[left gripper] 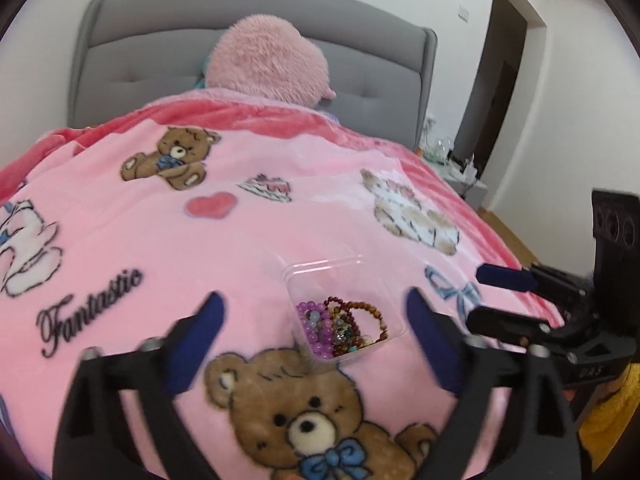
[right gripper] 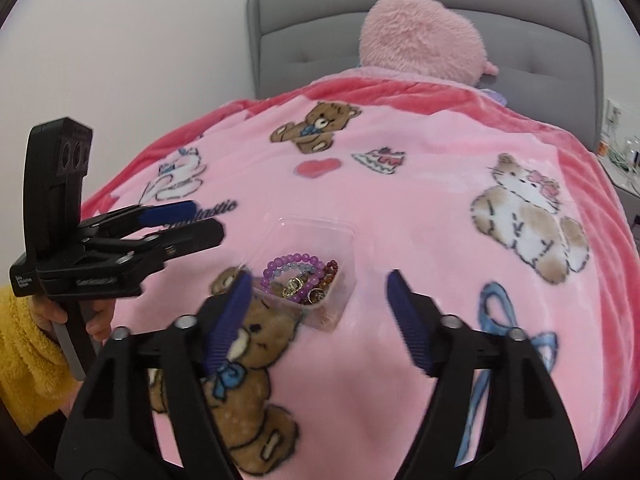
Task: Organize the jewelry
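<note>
Nightstand clutter (left gripper: 444, 152) seems too small to identify.

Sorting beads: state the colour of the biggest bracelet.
Purple bracelet, clearest in the right wrist view.

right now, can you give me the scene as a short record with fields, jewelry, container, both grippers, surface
surface: pink cartoon blanket on a bed with a grey headboard
container: clear plastic box, open top, resting on the blanket
jewelry: purple bead bracelet, brown bead bracelets and small metal rings, heaped in the box
left gripper: open, empty, fingers either side of the box
right gripper: open, empty, facing the box
other: pink plush pillow at the headboard
</note>
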{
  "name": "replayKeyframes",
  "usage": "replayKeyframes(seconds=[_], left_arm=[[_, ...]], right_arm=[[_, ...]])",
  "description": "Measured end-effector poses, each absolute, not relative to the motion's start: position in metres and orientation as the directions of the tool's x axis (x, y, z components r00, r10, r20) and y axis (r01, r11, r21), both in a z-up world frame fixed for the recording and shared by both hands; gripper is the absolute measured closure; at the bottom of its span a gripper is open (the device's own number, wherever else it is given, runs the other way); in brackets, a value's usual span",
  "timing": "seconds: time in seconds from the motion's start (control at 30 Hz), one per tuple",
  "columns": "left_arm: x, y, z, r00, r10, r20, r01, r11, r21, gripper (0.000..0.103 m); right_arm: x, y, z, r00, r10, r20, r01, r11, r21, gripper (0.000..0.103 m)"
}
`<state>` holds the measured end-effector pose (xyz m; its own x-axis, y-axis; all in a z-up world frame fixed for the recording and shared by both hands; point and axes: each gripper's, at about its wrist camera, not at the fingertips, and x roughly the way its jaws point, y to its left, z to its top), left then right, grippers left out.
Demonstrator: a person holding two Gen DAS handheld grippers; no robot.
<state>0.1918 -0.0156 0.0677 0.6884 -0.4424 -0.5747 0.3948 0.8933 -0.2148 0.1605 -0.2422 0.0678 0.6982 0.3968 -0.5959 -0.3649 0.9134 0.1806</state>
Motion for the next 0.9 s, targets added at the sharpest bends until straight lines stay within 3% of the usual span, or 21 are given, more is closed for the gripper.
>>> replayKeyframes(seconds=[0.1, 0.2, 0.37, 0.9], left_arm=[[0.189, -0.015, 0.072, 0.688, -0.434, -0.582, 0.360, 0.900, -0.246, 0.005], [0.187, -0.023, 0.075, 0.683, -0.407, -0.607, 0.349, 0.911, -0.219, 0.005], [0.173, -0.037, 0.082, 0.717, -0.383, -0.582, 0.382, 0.915, -0.130, 0.005], [0.164, -0.047, 0.080, 0.710, -0.383, -0.591, 0.398, 0.911, -0.111, 0.005]], right_arm=[[0.149, -0.253, 0.071, 0.723, 0.383, -0.575, -0.345, 0.921, 0.179, 0.012], [0.141, -0.262, 0.072, 0.741, 0.372, -0.559, -0.327, 0.927, 0.182, 0.008], [0.133, -0.267, 0.074, 0.745, 0.363, -0.559, -0.331, 0.930, 0.162, 0.008], [0.128, -0.261, 0.075, 0.729, 0.388, -0.564, -0.371, 0.916, 0.151, 0.008]])
